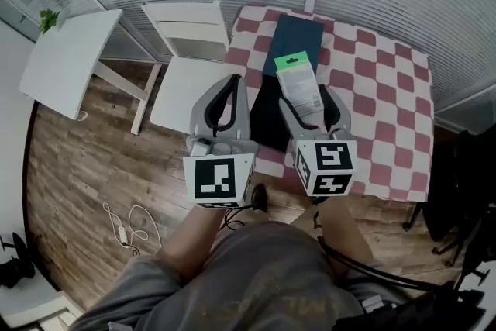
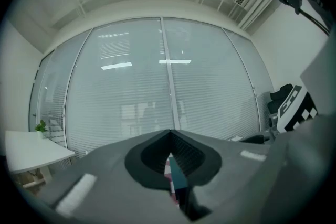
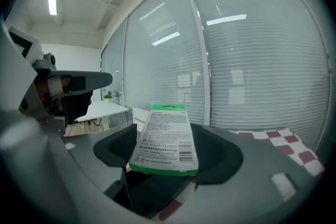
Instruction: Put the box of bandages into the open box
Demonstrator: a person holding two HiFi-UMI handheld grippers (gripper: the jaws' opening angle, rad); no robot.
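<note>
The carry step looks to be in hand: the right gripper [image 3: 165, 150] is clamped on the box of bandages [image 3: 165, 136], its two jaws pressing the near end of the green-edged pack from either side, so the pack sticks out forward past the jaw tips with its printed face up. Just beside it, on its left, the left gripper [image 2: 169, 136] has its jaws brought together at the tips with nothing between them; it hangs idle. In the head view the pack [image 1: 297, 77] sits ahead of the right gripper [image 1: 310, 101] and above the open box [image 1: 267, 128], a dark tray lying below and slightly left of that gripper, between the two tools. Its inside reads as plain dark, and I can make out nothing in it. Just beyond the tray, ahead of the pack's far end, lies a teal panel [image 1: 298, 35], probably the lid folded back. Both rest on the checked tablecloth [image 1: 372, 89], which spreads ahead and to the right. The next move, as I judge it, calls for shifting the pack a little left and down, levelling it over the tray, then parting the jaws.
</note>
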